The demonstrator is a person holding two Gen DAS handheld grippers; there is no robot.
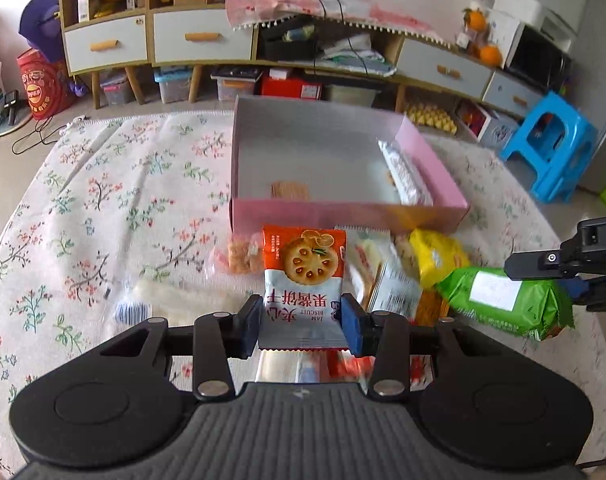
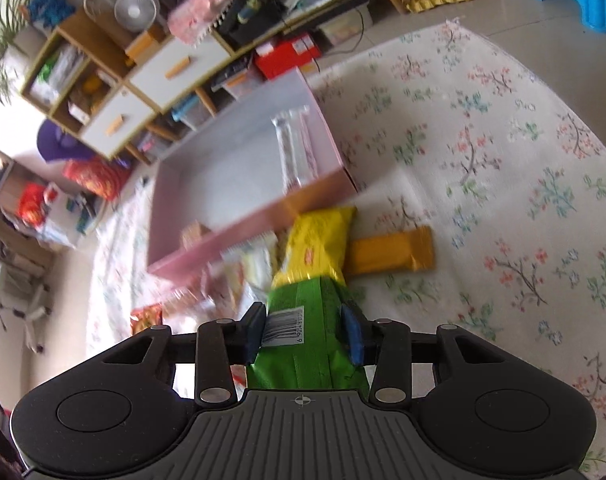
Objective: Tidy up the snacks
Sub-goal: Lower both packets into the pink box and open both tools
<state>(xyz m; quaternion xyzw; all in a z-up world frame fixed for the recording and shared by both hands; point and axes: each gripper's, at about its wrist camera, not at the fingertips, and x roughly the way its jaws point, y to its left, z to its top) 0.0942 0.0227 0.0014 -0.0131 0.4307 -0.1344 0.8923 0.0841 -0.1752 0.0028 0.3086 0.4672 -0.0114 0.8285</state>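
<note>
Before the pink box (image 1: 343, 212), the left gripper (image 1: 301, 322) clamps a biscuit packet (image 1: 303, 272), the right gripper (image 2: 303, 330) a green packet (image 2: 307, 308), bare cloth (image 2: 503, 160) rightward.

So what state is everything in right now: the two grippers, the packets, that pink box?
Left hand-held gripper: shut on the biscuit packet.
Biscuit packet: held upright, lifted above the pile.
Right hand-held gripper: shut on the green packet.
Green packet: held, barcode facing up.
Pink box: open, mostly bare, two snacks inside.
Yellow packet: lying on the cloth against the box.
Orange bar: lying flat on the cloth.
</note>
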